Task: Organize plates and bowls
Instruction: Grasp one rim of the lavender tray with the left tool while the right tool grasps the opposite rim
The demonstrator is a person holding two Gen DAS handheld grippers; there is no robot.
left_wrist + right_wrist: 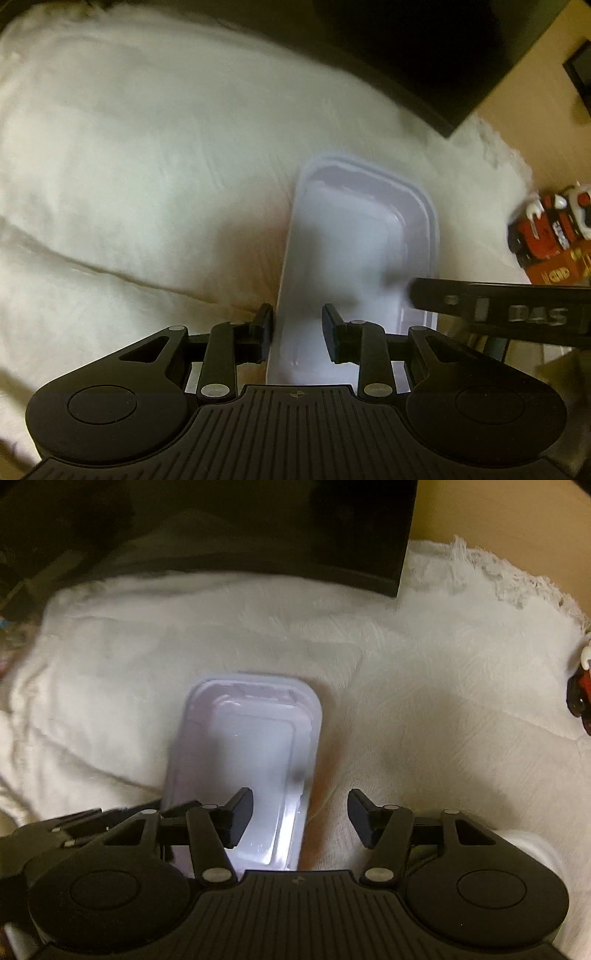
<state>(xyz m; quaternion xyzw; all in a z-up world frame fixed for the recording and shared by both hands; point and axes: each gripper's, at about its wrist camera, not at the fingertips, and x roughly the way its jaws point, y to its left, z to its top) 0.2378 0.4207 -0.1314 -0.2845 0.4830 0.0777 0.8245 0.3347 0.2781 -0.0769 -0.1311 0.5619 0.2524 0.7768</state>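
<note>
Beside tray [354, 236]: toy truck [546, 229], clear only from left; left gripper [297, 328] and right gripper [301, 818] spread, straddling rims; contact unclear.

Left wrist view: camera rides behind left tool [297, 332], looks steeply down and forward along fingers, close over white blanket [147, 166]. Pale rectangular dish [354, 236] runs from tool into mid-frame; right tool [498, 310] cuts in from right edge.

Right wrist view: camera behind right tool [299, 818], same steep downward look, equally near. Left tool [74, 823] visible at lower left.

Shared: dish [243, 746], blanket [424, 701], dark panel [277, 528] at top, red toy [580, 701] at right edge.
</note>
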